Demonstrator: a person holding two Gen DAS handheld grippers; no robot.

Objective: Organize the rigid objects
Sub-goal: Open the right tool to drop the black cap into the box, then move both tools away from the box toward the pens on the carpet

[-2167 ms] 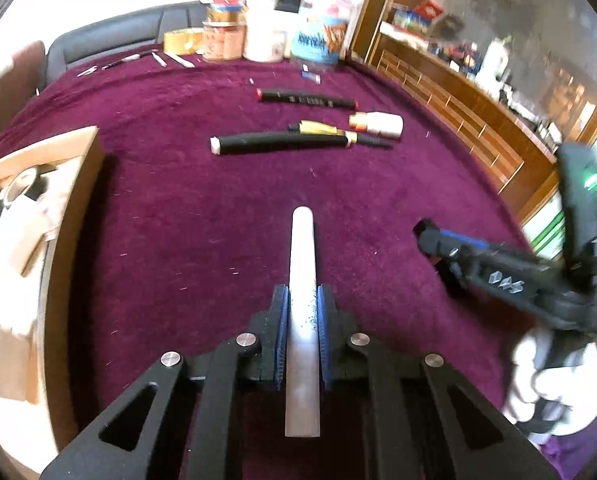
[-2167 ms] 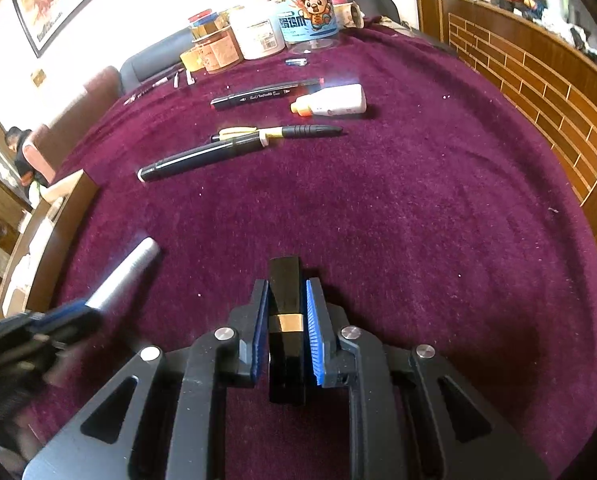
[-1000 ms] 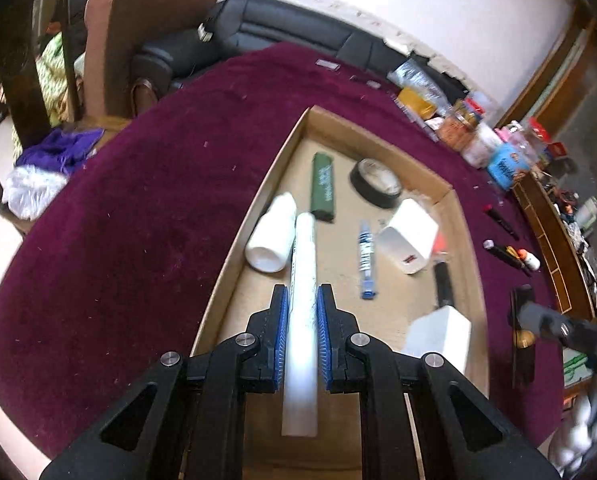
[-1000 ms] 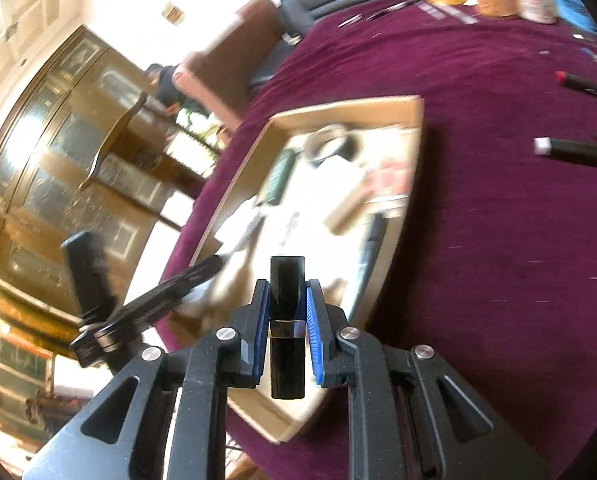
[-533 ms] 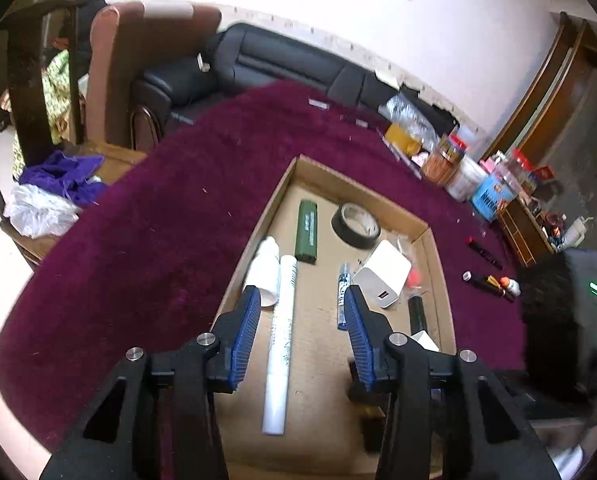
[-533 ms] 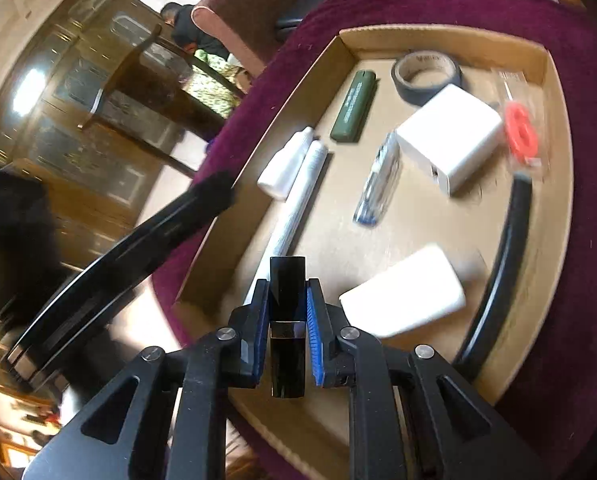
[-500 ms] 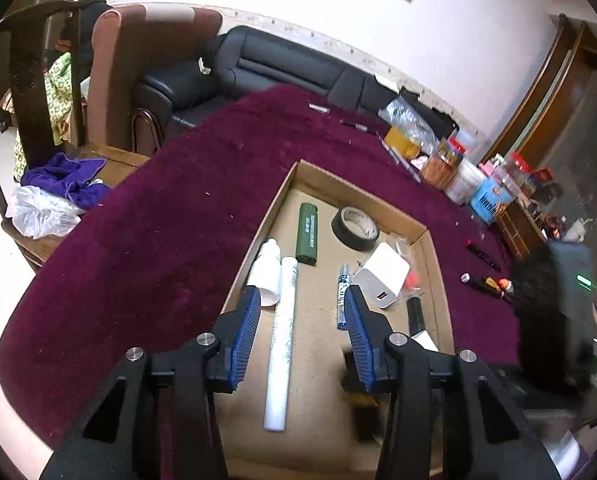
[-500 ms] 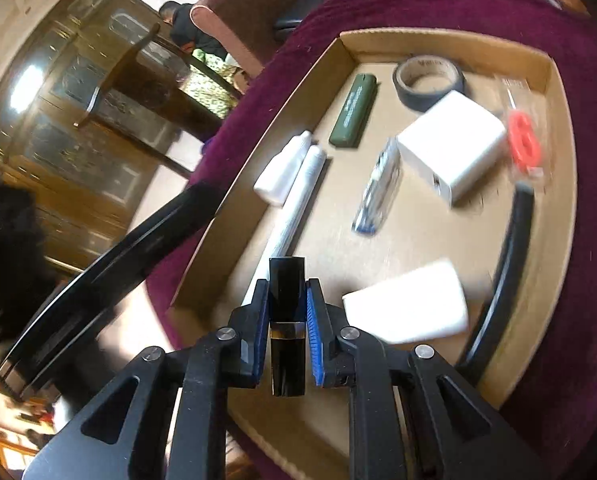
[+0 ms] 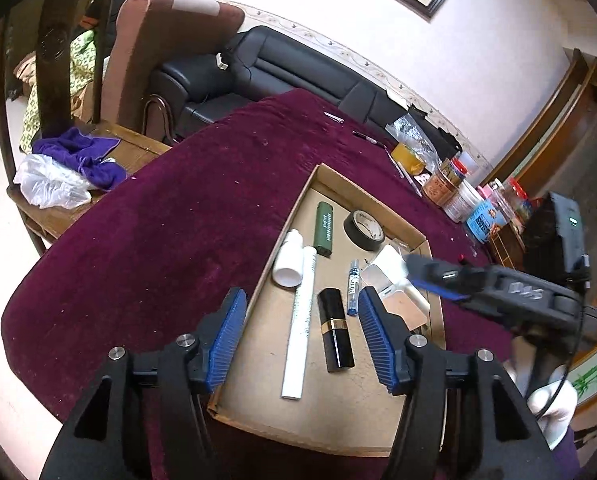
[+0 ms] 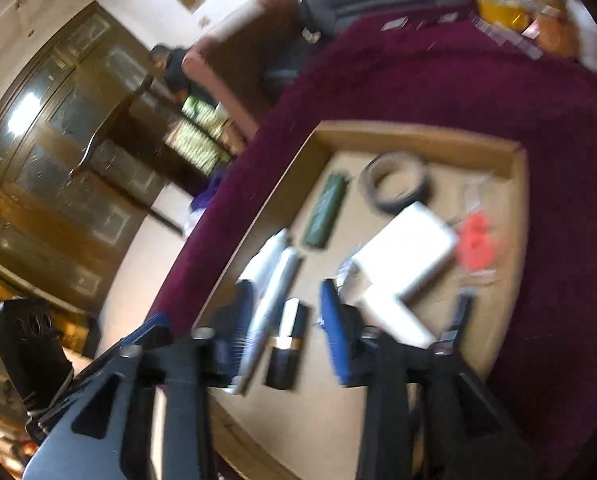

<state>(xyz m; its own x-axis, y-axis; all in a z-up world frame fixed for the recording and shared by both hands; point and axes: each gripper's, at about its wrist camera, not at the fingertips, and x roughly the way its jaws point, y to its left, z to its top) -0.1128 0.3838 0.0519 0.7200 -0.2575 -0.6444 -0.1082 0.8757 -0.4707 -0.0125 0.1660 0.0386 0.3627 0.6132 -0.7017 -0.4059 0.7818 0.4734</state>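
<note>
As I hold both tools over the cardboard tray (image 9: 298, 208) on the maroon tablecloth (image 9: 158, 240), my left gripper (image 9: 300, 336) hangs above the near end with its blue pads (image 9: 228, 336) spreading apart and nothing pressed between them. Below it, left to right in the left wrist view, lie a small white bottle (image 9: 288, 264), the long white tube (image 9: 300, 324), the black lipstick case (image 9: 335, 330) with its gold band, and a blue pen (image 9: 352, 288). All rest flat on the tray floor, the tube just beside the bottle. Farther back sit a green lighter (image 9: 324, 230), a tape roll (image 9: 364, 230) and a white block (image 9: 390, 270). My right gripper (image 10: 286, 336), blurred in its own view, is also opening; the lipstick case (image 10: 288, 348) lies between its pads, touching neither.
</note>
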